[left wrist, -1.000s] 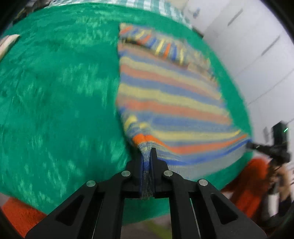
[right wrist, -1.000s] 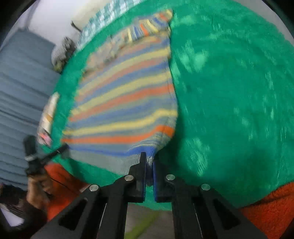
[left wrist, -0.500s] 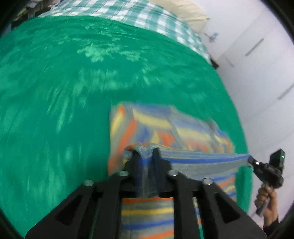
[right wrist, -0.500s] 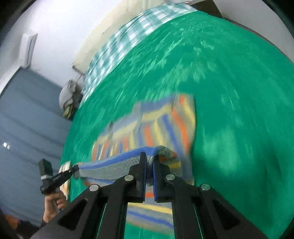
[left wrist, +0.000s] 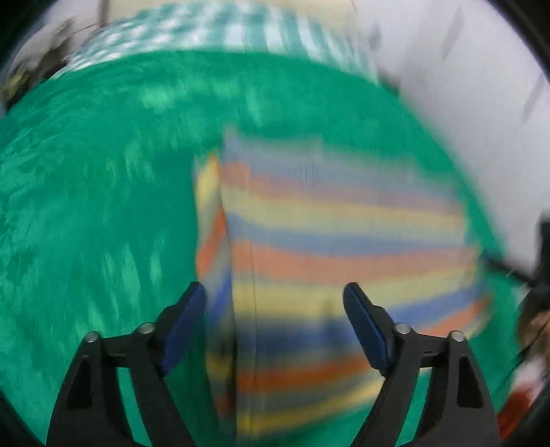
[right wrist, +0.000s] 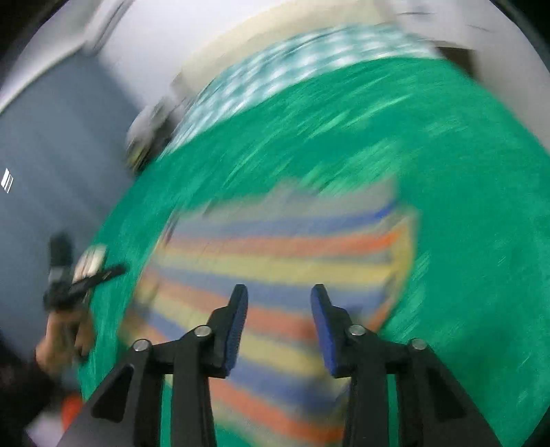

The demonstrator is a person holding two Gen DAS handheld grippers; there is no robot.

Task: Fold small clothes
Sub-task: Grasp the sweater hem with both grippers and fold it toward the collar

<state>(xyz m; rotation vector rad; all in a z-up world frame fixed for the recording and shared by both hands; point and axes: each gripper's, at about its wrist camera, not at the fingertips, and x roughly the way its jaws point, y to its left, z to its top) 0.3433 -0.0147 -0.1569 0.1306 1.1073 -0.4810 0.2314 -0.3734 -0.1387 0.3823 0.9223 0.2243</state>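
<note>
- My left gripper (left wrist: 275,302) has its two blue-padded fingers (left wrist: 185,316) spread wide apart, and nothing is held between them.
- My right gripper (right wrist: 278,309) is also parted, its blue pads (right wrist: 237,323) standing well clear of each other with no cloth pinched.
- Directly under and ahead of both sets of fingers lies the striped garment (left wrist: 337,254), banded in orange, yellow, blue and grey; it rests flat on the green blanket (left wrist: 96,213).
- In the left wrist view a vertical fold edge runs down the garment's left side, with a narrow strip of a lower layer showing just beside it, so the cloth lies in more than one layer.
- In the right wrist view the same striped garment (right wrist: 282,247) spreads from between my fingers out towards its far edge, where a grey band runs along the top.
- Both views are heavily smeared by motion, so I cannot make out seams or finer details.
- The green blanket (right wrist: 447,144) surrounds the garment on all sides.
- Beyond the blanket's far edge is a teal-and-white checked sheet (left wrist: 220,27), also seen in the right view (right wrist: 275,75).
- At the left edge of the right wrist view, my left hand (right wrist: 65,330) grips the handle of its tool, beside the blanket's edge.
- A dark grey wall (right wrist: 44,148) stands behind that hand.
</note>
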